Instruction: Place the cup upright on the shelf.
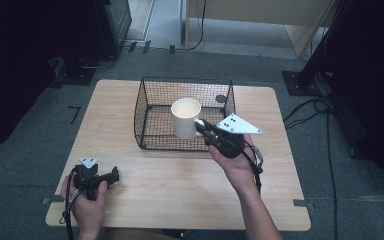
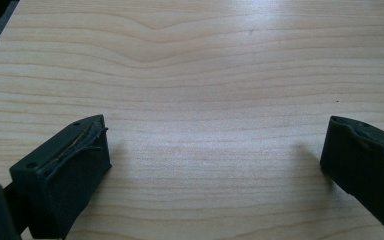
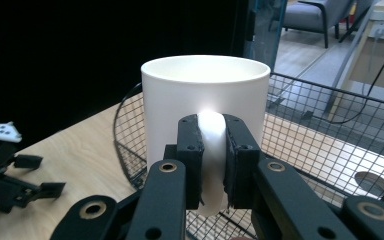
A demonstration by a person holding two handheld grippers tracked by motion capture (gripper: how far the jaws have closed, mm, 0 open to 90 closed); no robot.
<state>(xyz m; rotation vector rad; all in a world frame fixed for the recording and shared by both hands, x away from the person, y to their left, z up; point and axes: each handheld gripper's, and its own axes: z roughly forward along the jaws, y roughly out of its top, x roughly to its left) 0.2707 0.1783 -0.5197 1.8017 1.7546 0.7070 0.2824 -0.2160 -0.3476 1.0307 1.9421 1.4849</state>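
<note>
A white mug [image 1: 185, 117] [image 3: 205, 100] hangs upright over the front part of a black wire basket [image 1: 150, 90] [image 3: 320, 140]. My right gripper [image 1: 203, 127] [image 3: 212, 160] is shut on the mug's handle [image 3: 211, 150], one black pad on each side of it. At the near left corner of the wooden table [image 1: 180, 185] my left gripper [image 1: 114, 176] rests low, held by a hand. In the left gripper view its jaws stand wide apart over bare wood [image 2: 205, 100], with nothing between them.
The basket sits at the middle back of the table, its floor showing through the mesh. A dark round spot [image 3: 372, 182] lies on the wood inside it. Black stands and cables [image 1: 325, 90] ring the table on the grey floor.
</note>
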